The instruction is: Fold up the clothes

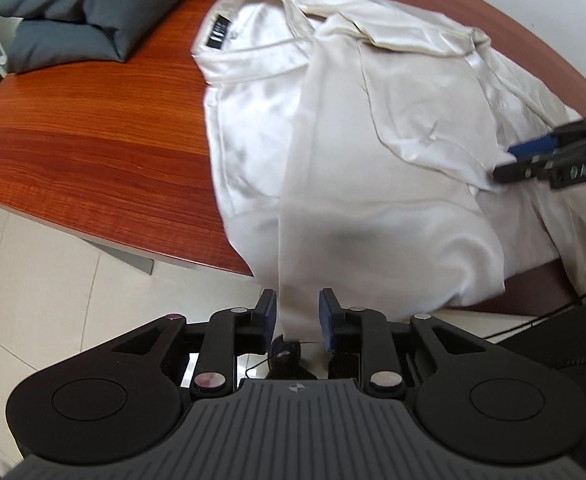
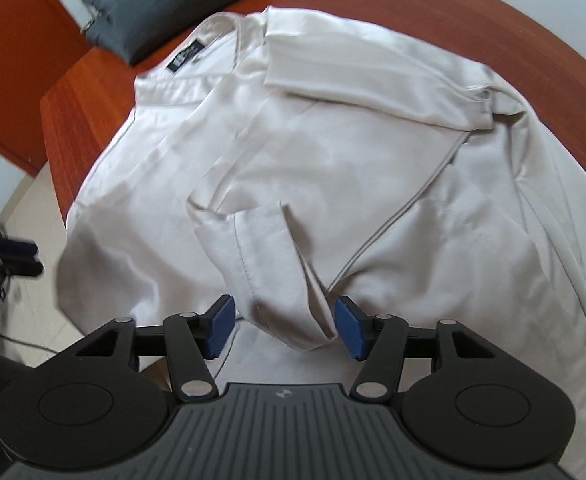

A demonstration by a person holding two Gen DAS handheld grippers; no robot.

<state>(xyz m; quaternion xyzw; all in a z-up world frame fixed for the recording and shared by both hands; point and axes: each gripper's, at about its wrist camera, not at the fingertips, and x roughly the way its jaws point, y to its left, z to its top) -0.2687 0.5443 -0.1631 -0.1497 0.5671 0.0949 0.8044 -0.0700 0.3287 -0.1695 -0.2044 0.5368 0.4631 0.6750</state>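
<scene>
A cream satin shirt (image 1: 373,140) lies spread on the reddish wooden table (image 1: 93,140), its black neck label (image 1: 219,32) at the far left. The near hem hangs over the table edge. My left gripper (image 1: 297,314) is open, and that hanging fabric passes loosely between its pads. In the right wrist view the shirt (image 2: 333,140) fills the middle, with a sleeve folded across the body. Its cuff (image 2: 277,272) lies between the blue pads of my right gripper (image 2: 285,330), which stands open. The right gripper (image 1: 533,160) also shows at the shirt's right side.
A folded dark grey garment (image 1: 93,8) sits at the table's far left corner, and the right wrist view shows the same grey garment (image 2: 165,4). Pale floor tiles (image 1: 33,260) lie below the table edge. A black chair (image 1: 553,352) and a cable are at the lower right.
</scene>
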